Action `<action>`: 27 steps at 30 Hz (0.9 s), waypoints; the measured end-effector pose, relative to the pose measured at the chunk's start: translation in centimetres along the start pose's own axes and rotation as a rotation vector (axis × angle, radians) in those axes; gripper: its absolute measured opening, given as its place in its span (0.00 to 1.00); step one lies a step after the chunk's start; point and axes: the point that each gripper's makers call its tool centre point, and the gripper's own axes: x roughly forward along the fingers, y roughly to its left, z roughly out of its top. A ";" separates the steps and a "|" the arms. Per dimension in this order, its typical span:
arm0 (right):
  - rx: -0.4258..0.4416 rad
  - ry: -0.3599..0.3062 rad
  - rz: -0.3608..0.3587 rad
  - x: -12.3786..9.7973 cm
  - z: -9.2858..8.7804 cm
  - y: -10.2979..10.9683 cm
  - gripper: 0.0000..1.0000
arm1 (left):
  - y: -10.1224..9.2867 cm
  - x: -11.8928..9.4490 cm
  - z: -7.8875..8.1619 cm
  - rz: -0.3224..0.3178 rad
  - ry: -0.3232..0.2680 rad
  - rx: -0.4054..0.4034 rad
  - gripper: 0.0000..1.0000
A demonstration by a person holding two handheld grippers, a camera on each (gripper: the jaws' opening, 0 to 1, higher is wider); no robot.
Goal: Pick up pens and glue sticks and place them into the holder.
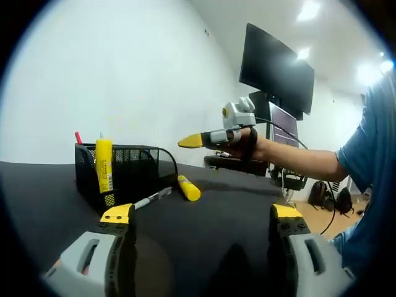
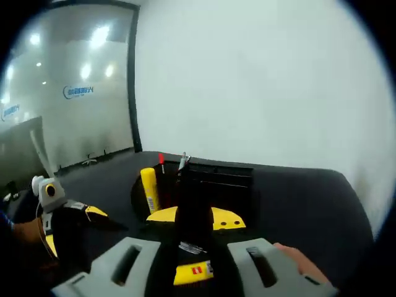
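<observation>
Between our left gripper's (image 1: 201, 218) wide-apart jaws lay bare table (image 1: 210, 235); at eleven o'clock stood the mesh holder (image 1: 124, 170), pen (image 1: 153, 198) and glue stick (image 1: 189, 187) beside it. Our right gripper (image 2: 195, 218) clamped a black marker (image 2: 193, 213).

My left gripper (image 1: 201, 219) has grey moulded bodies with slotted openings and black inner faces, each jaw capped in yellow. My right gripper (image 2: 195, 219) is built the same way — grey slotted shells and yellow tips. Seen from the left gripper view, a black strap wraps the hand on it, and beside that hand my sleeve (image 1: 365, 145) is blue and short.
</observation>
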 end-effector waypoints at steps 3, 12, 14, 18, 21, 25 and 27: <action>-0.102 0.028 0.074 -1.0 -0.1 0.4 0.15 | 0.0 0.0 -0.1 0.000 0.003 0.002 0.84; -0.433 0.196 0.280 -2.5 -0.9 3.5 0.13 | 0.0 0.0 -0.1 0.006 0.004 0.008 0.84; -0.469 0.232 0.281 -2.3 -1.1 3.2 0.13 | 0.0 -0.1 -0.1 0.010 0.003 0.008 0.84; -0.667 0.339 0.345 -2.1 -2.6 3.2 0.14 | 0.2 0.0 -0.2 0.016 0.010 0.012 0.84; -0.796 0.389 0.381 -1.9 -3.5 3.5 0.14 | 0.3 -0.1 -0.2 0.020 0.006 0.009 0.84; -0.916 0.469 0.453 -1.6 -5.1 3.9 0.14 | 0.9 0.2 -0.2 0.028 0.006 0.003 0.84; -0.962 0.490 0.474 -1.1 -5.5 3.9 0.13 | 1.2 0.3 -0.1 0.036 0.005 -0.002 0.84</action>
